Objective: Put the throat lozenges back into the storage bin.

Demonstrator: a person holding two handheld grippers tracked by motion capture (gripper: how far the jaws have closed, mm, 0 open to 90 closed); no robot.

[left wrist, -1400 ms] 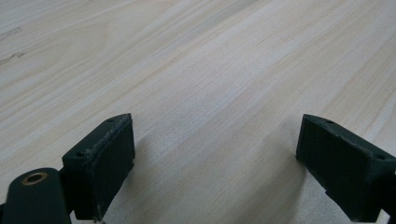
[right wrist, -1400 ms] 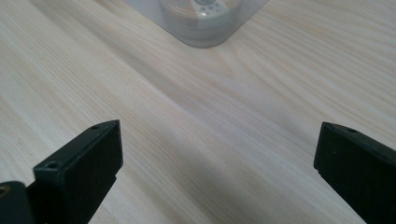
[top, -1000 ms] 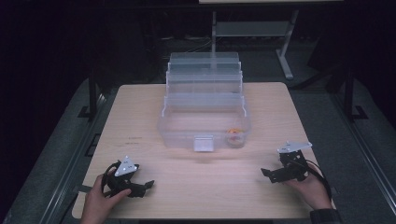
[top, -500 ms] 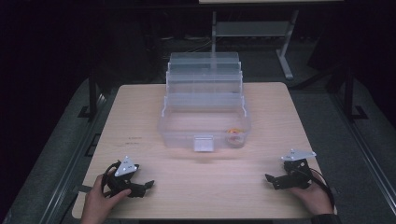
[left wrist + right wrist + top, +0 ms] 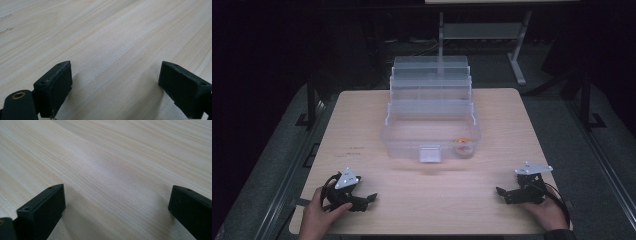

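Clear plastic box [image 5: 432,117], tiered with stepped trays and a front latch, is the biggest thing we see on the wooden table [image 5: 362,115], standing at the middle toward the far side, well apart from both grippers. Inside it, at its near right corner, we make out a small orange object [image 5: 463,145], too small to identify. At the near left edge our left gripper [image 5: 368,198] rests on the table with its jaws spread wide around bare wood, and at the near right our right gripper [image 5: 501,192] lies likewise, jaws wide apart and holding nothing.
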